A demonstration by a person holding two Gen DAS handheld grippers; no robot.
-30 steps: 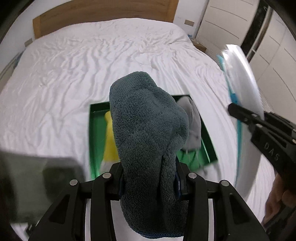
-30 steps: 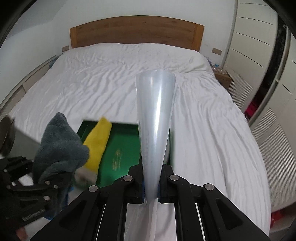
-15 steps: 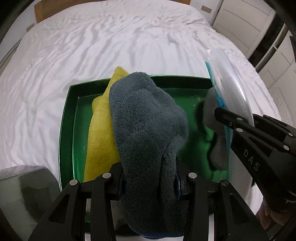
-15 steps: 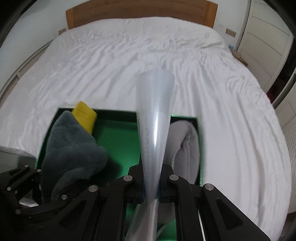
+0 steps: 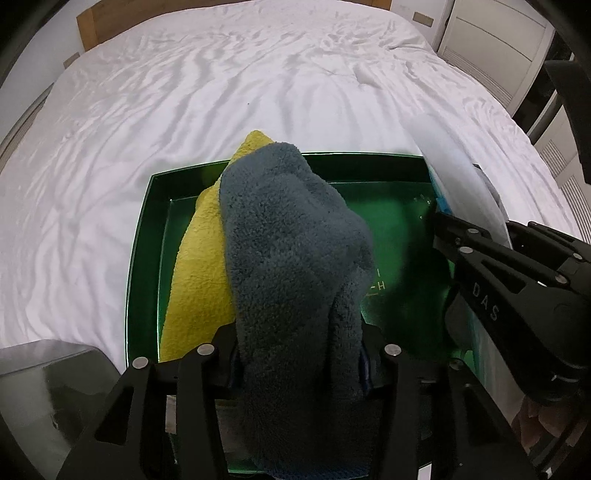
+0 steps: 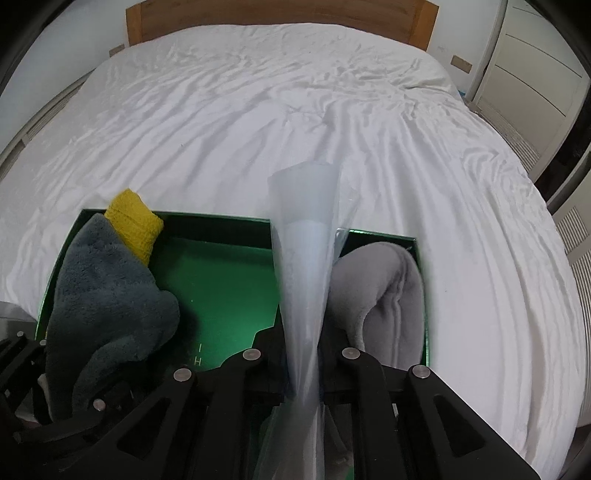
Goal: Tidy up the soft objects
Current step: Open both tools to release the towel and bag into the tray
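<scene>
My left gripper (image 5: 299, 350) is shut on a dark grey fluffy towel (image 5: 291, 251), held over the green tray (image 5: 142, 229) on the bed. A yellow towel (image 5: 199, 266) lies along the tray's left side, just beside the grey one. My right gripper (image 6: 303, 369) is shut on a clear plastic packet (image 6: 304, 236) that stands upright over the tray (image 6: 229, 280). A light grey soft item (image 6: 380, 288) lies in the tray's right side. In the right wrist view the dark towel (image 6: 103, 295) and yellow towel (image 6: 135, 221) sit at the tray's left. The right gripper (image 5: 436, 221) shows at the right of the left wrist view.
The tray rests near the foot of a wide bed with a rumpled white sheet (image 6: 277, 122) and a wooden headboard (image 6: 280, 14). White wardrobe doors (image 6: 535, 74) stand to the right. A grey shiny object (image 5: 44, 391) sits at the lower left of the left wrist view.
Both grippers have moved forward and down over the tray, still holding the dark towel and the plastic packet. The tray now fills more of both views.
</scene>
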